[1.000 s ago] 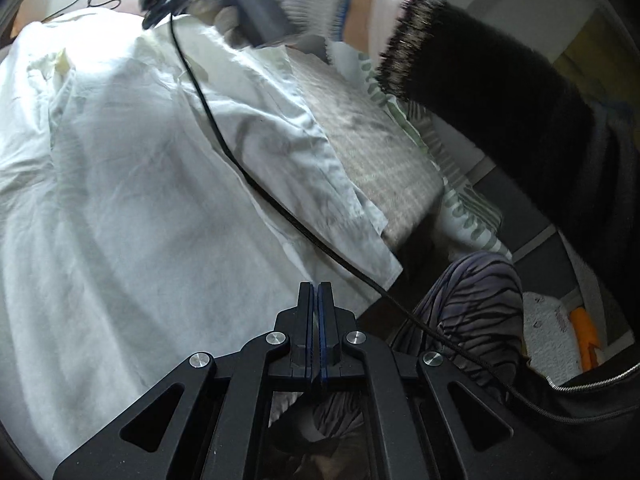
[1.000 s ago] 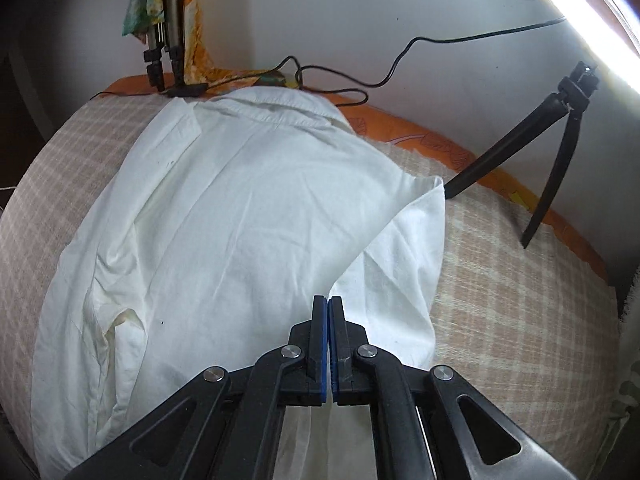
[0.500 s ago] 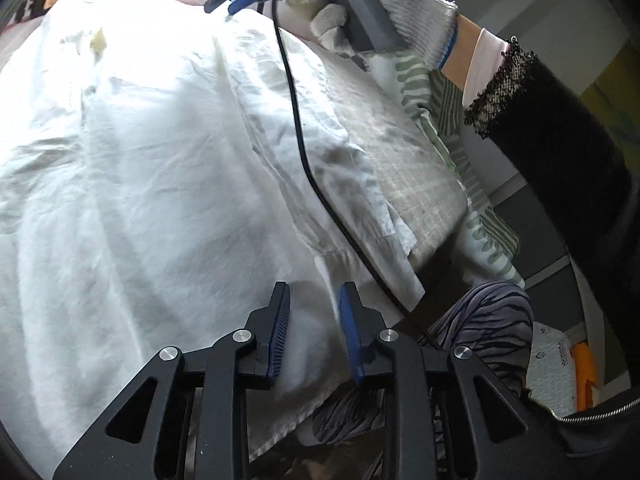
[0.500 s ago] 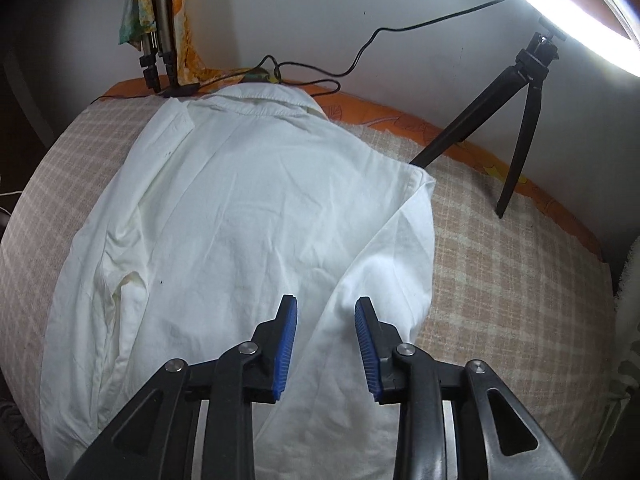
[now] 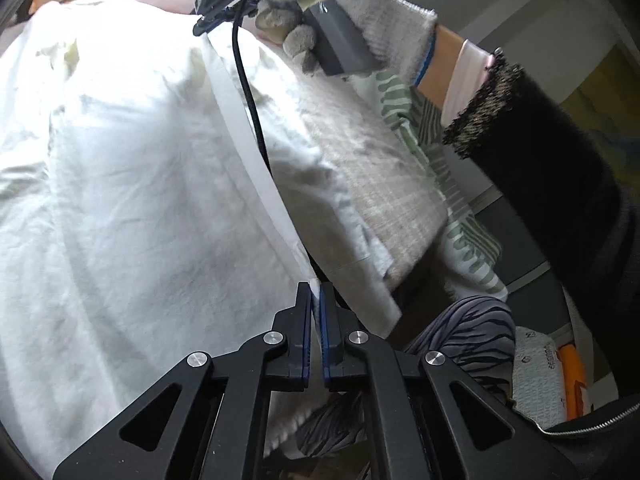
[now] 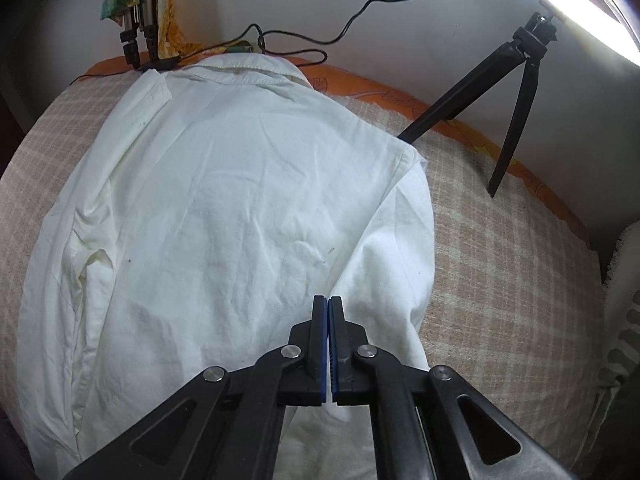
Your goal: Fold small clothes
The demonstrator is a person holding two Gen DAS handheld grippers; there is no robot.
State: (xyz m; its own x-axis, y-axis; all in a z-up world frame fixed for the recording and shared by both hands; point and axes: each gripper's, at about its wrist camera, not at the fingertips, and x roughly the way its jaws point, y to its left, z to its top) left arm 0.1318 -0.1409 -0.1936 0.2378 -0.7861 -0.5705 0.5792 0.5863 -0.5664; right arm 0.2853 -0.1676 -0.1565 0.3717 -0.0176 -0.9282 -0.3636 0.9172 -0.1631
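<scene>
I see my left gripper [image 5: 315, 292] with its jaws just closed on the near hem of the white shirt [image 5: 152, 184]; a sliver of white cloth sits pinched between the blue pads. Ahead of those jaws the shirt spreads flat over the checked blanket [image 5: 384, 184] on the bed. A black cable [image 5: 248, 92] runs from beyond the jaws up to the gloved hand [image 5: 352, 12], which holds the other gripper's handle.

My right gripper [image 6: 328, 305] has also just closed, its jaws pressed together with no gap; I cannot tell whether cloth is caught between them. The shirt [image 6: 224, 208] lies directly under and ahead of these jaws, collar at the far end. To the right of the jaws, 1 black tripod [image 6: 508, 92] stands on the blanket [image 6: 520, 280].
</scene>
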